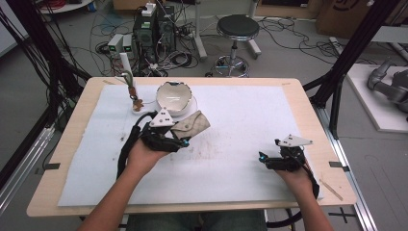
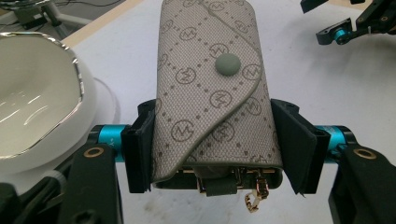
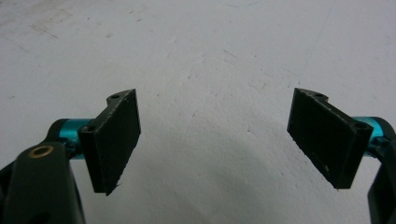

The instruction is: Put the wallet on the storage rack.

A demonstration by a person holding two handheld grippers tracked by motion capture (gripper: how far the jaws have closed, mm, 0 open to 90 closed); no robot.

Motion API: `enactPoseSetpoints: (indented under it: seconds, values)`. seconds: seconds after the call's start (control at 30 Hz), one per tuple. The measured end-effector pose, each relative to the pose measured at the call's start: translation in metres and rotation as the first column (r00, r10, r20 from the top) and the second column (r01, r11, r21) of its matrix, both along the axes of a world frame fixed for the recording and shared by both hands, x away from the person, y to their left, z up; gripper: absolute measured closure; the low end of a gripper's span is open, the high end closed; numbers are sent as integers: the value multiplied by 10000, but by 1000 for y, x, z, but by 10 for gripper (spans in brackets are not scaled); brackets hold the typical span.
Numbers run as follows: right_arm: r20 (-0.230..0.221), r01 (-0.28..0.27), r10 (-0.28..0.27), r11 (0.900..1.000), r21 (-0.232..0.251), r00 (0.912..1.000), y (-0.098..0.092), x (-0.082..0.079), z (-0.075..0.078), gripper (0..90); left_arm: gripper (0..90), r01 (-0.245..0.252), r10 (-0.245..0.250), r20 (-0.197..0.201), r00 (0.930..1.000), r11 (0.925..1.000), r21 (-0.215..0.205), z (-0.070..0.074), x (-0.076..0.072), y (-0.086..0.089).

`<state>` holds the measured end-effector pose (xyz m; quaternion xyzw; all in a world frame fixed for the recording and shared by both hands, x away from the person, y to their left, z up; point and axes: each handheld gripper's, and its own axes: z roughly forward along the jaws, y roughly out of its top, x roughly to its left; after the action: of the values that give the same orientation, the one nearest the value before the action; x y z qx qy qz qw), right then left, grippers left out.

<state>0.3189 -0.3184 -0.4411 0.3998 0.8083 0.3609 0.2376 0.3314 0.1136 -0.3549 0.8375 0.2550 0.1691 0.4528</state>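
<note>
Half the pouch (image 2: 212, 88) — left claw (image 2: 212, 149) covers it.

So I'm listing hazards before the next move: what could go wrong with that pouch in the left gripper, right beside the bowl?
1. The left gripper clamps the pouch only near its lower end, so most of it sticks out unsupported and might twist or slip.
2. The bowl sits close beside the pouch; a swing toward it could knock it.
3. The gold chain dangling under the pouch may snag.
</note>
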Motion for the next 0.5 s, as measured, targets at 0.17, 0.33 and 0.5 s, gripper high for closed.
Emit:
enactPoseSetpoints:
  seconds: [0.17,0.33,0.5]
  values:
    - [-30,-64,64,10000,-41,10000,2,1,0,175,376,-235,235,101,9997,9997,-11,3,-2,16]
    - [-51,-89,88,10000,-26,9999,4,0,0,175,376,-308,307,153,9994,9995,40,5,-2,24]
    - [-66,-94,94,9999,-62,9999,5,1,-1,175,376,-662,658,205,9976,9977,150,6,2,31]
